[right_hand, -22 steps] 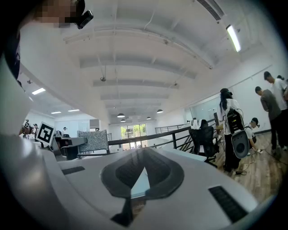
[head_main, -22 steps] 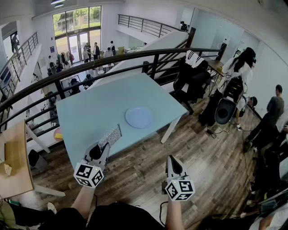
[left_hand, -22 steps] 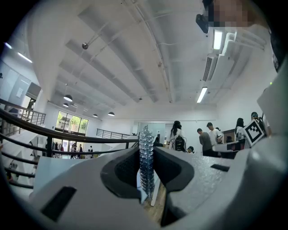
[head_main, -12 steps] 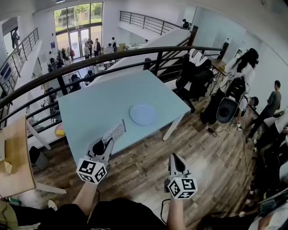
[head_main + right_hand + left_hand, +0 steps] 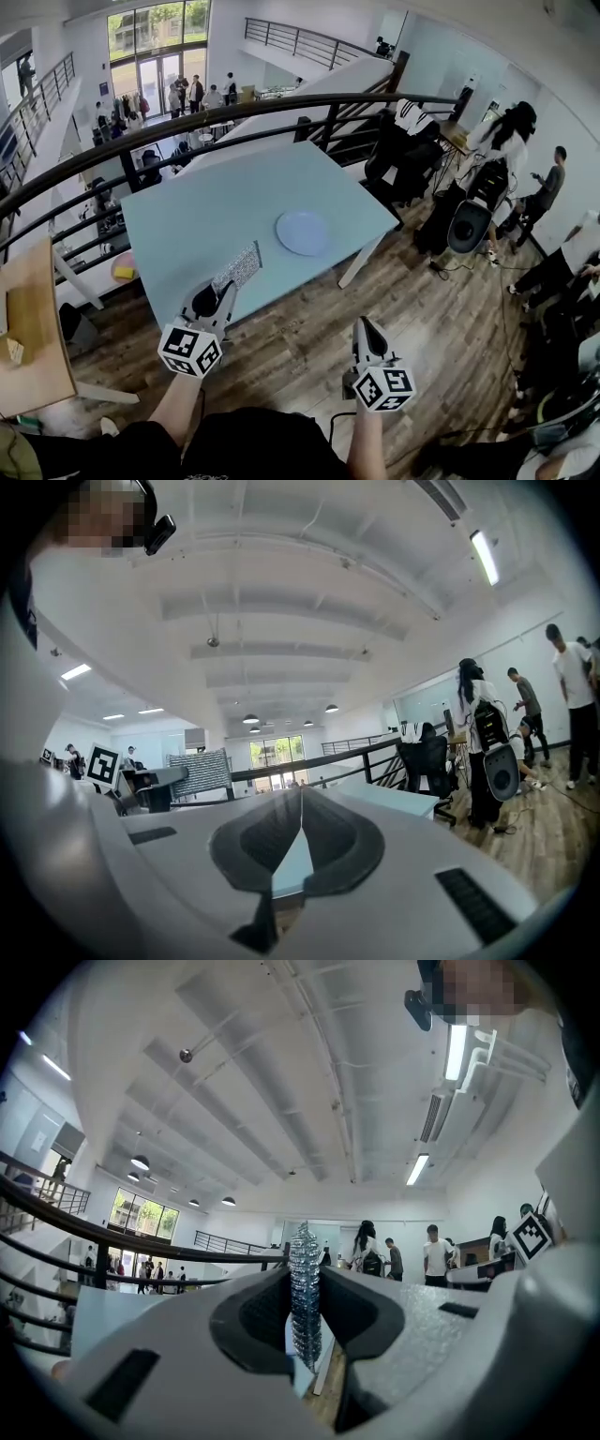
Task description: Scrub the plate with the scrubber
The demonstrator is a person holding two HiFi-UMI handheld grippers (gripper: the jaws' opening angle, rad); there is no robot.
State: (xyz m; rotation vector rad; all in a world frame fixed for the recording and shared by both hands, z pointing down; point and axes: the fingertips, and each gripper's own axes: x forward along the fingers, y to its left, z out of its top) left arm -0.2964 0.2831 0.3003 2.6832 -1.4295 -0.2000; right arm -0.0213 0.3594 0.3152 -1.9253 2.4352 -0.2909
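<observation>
A pale blue plate [image 5: 303, 232] lies on the light blue table [image 5: 206, 216], toward its right front part. My left gripper [image 5: 222, 296] is shut on a flat silver mesh scrubber [image 5: 238, 268], held over the table's front edge, left of and nearer than the plate. In the left gripper view the scrubber [image 5: 305, 1297] stands edge-on between the closed jaws. My right gripper [image 5: 361, 328] hangs over the wooden floor in front of the table, shut with nothing in it. The right gripper view shows the scrubber [image 5: 199, 772] at the left and the table [image 5: 384, 799] ahead.
A dark curved railing [image 5: 234, 117] runs behind the table. A wooden table [image 5: 33, 328] stands at the left. Chairs with bags [image 5: 403, 155] and several people stand to the right on the wooden floor [image 5: 422, 309].
The view has shifted a little, so the plate sits slightly farther right and higher. The left gripper with the scrubber has edged right. The right gripper has barely moved.
</observation>
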